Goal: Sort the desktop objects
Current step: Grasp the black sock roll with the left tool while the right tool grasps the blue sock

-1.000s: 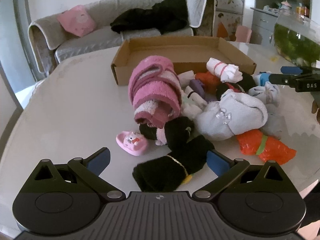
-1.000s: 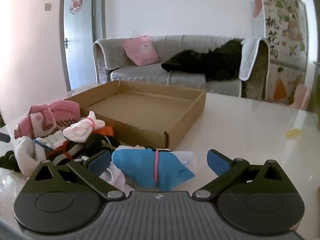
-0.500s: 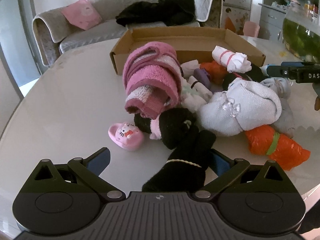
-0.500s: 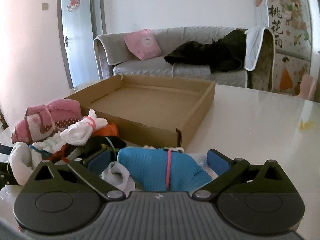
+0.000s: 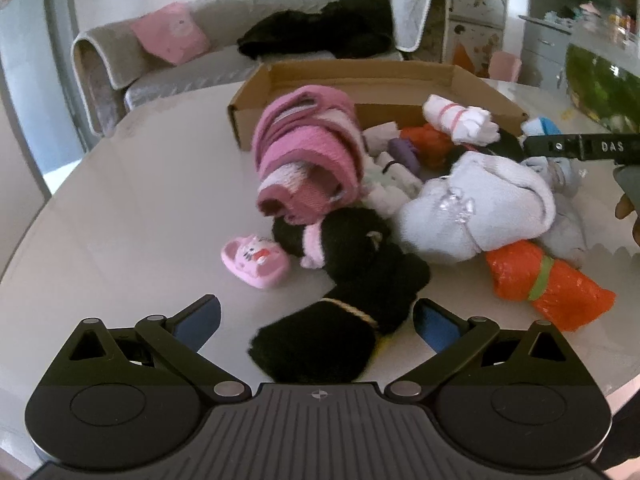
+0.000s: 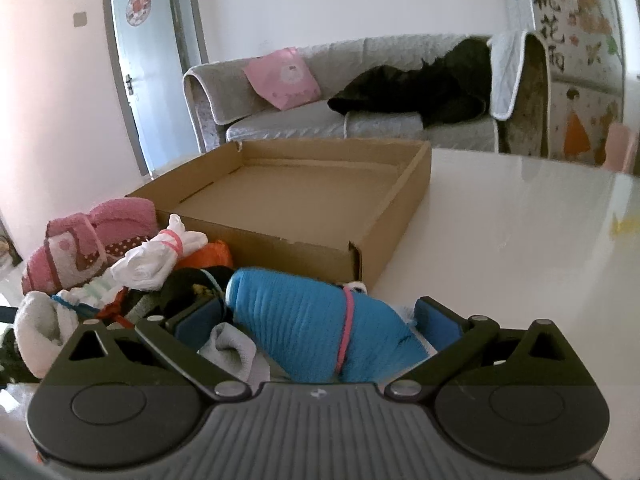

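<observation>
A: In the left wrist view, our left gripper (image 5: 316, 320) has swung left since half a second ago. The black rolled sock bundle with a thin yellow band (image 5: 340, 320), then hard against the right finger, now lies between the two blue pads (image 5: 436, 326), clear of both as far as we can tell. The jaws stand wide apart, holding nothing.

B: And room around it?

A: The pale tabletop (image 5: 120, 220) is bare to the left of the small pink slipper toy (image 5: 254, 260). To the right sit the orange plastic-wrapped bundle with a green band (image 5: 544, 284) and the white terry bundle (image 5: 480, 210), close together. The pink striped towel roll (image 5: 312, 156) leans against the near wall of the shallow brown cardboard tray (image 5: 472, 84).

B: The right wrist view?

A: Our right gripper (image 6: 318, 318) has pushed further in since a second ago; the blue ribbed sock roll with a pink band (image 6: 316, 328) now fills the gap. The fingers sit open on either side of it, and we cannot tell whether the pads touch it. A grey sock (image 6: 232, 350) lies beside the left pad.

B: Edges?

A: The tray (image 6: 304, 252) stands just behind the roll, its floor empty. The white sock bundle tied with pink (image 6: 160, 254) rests left of it, and the table to the right is open.
</observation>
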A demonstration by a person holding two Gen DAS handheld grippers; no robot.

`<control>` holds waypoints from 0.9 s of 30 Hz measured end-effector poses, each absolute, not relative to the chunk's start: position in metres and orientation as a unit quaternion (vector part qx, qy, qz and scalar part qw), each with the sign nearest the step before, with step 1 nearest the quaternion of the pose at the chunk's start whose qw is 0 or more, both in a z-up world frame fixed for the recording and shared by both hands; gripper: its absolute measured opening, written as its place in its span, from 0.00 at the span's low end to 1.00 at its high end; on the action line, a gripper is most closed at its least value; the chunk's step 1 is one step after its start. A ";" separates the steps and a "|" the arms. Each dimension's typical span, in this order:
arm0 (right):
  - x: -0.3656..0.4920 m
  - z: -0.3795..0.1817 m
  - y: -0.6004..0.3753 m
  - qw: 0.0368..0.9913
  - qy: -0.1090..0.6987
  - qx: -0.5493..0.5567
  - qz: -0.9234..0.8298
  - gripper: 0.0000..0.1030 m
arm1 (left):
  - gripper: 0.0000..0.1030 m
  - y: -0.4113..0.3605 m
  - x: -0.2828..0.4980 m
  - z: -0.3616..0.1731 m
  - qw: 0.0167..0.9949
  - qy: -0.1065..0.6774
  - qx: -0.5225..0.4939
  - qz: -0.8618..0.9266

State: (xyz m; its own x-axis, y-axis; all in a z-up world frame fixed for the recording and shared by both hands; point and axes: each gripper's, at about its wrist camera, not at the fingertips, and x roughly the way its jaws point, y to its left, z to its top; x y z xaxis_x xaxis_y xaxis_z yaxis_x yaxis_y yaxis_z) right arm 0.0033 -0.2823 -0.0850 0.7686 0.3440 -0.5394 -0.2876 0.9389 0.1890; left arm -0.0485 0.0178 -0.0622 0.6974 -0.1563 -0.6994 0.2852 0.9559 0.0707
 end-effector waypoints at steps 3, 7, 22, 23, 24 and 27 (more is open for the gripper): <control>-0.001 -0.084 -0.284 0.935 0.302 0.056 0.175 1.00 | 1.00 0.017 -0.050 -0.062 0.919 0.365 0.092 -0.119; -0.013 -0.081 -0.286 0.931 0.302 0.052 0.199 1.00 | 1.00 0.027 -0.044 -0.063 0.919 0.373 0.073 -0.104; 0.000 -0.078 -0.279 0.940 0.282 0.007 0.193 1.00 | 1.00 0.029 -0.054 -0.064 0.919 0.363 0.081 -0.130; -0.001 -0.077 -0.282 0.940 0.277 0.020 0.199 1.00 | 1.00 0.031 -0.055 -0.064 0.919 0.362 0.080 -0.132; -0.001 -0.076 -0.283 0.938 0.277 0.034 0.203 1.00 | 1.00 0.031 -0.056 -0.064 0.920 0.360 0.080 -0.135; 0.002 -0.081 -0.280 0.938 0.288 0.026 0.193 1.00 | 1.00 0.030 -0.054 -0.065 0.919 0.362 0.078 -0.137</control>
State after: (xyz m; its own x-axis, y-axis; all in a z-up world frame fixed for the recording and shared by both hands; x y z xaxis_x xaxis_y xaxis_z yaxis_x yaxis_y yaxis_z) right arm 0.0024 -0.2797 -0.0806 0.7592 0.3764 -0.5310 -0.3466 0.9243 0.1596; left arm -0.0538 0.0299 -0.0646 0.7003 -0.1955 -0.6865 0.3088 0.9501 0.0444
